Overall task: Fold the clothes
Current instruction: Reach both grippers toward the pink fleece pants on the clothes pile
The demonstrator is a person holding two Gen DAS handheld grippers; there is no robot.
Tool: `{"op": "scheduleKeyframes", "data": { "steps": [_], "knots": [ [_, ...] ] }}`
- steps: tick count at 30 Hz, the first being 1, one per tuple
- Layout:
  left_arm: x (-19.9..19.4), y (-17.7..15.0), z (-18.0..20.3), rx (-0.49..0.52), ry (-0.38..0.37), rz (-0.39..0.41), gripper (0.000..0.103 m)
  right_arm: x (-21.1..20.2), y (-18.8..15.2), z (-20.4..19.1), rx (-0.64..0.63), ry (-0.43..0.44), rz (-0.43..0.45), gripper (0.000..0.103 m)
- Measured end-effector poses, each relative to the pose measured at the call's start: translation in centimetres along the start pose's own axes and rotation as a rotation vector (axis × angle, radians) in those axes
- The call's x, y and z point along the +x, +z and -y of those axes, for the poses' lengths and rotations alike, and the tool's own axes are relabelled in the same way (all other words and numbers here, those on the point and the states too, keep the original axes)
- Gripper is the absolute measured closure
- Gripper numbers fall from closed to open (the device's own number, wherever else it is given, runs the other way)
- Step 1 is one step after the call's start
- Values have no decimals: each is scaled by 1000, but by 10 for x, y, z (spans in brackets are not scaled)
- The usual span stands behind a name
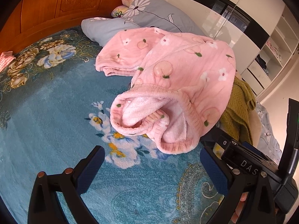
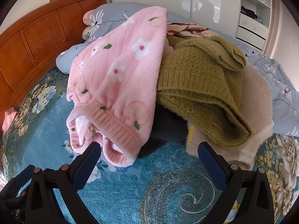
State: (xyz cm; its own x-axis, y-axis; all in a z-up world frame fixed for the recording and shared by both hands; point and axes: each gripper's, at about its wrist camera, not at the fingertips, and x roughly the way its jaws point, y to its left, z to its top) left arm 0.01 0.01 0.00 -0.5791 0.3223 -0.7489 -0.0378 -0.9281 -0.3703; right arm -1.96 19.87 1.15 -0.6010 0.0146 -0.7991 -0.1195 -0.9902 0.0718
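A pink fleece garment with flower and peach prints [image 1: 168, 65] lies crumpled on the blue floral bedspread [image 1: 46, 112], its ribbed cuff opening [image 1: 149, 117] facing me. My left gripper [image 1: 151, 158] is open and empty, just short of the cuff. In the right wrist view the same pink garment [image 2: 115, 78] drapes over a pile with an olive green knit sweater [image 2: 201, 85] and a cream fuzzy garment [image 2: 257, 112]. My right gripper [image 2: 149, 149] is open and empty, with the pink cuff [image 2: 115, 128] hanging beside its left finger.
A grey floral duvet and pillow [image 1: 149, 13] lie behind the pile. A carved wooden headboard [image 2: 37, 37] stands at the back left. A white wardrobe with open shelves [image 2: 252, 9] stands at the right. The other gripper's body [image 1: 261, 168] shows at lower right of the left wrist view.
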Motion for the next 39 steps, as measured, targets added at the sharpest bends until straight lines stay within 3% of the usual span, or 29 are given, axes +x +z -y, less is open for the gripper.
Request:
{"op": "scheduleKeyframes", "data": {
  "steps": [10,16,19,26,31,37,38,39],
  "knots": [
    [0,-2,-4,13,15,20,0,2,-2,-4,-5,11,-15,0],
    [-1,-2,-15,-50,8,7,0,3,-2,-6,-35,21,-6,0],
    [0,-4,-18,-41,51,-6,0,4,-2,-9,-58,23,-1,0],
    [-4,-9,-28,-59,42,16,0,7,-1,-19,-109,24,-3,0],
    [-20,-23,-52,-117,54,44,0,2,3,-40,-230,-4,43,0],
    [-43,-36,-82,-132,74,66,0,23,14,-94,-449,-89,91,1],
    [-47,-37,-86,-132,69,63,0,32,14,-104,-480,-106,79,5],
    [-52,-38,-89,-132,65,59,0,41,13,-112,-505,-125,62,19]
  ]
}}
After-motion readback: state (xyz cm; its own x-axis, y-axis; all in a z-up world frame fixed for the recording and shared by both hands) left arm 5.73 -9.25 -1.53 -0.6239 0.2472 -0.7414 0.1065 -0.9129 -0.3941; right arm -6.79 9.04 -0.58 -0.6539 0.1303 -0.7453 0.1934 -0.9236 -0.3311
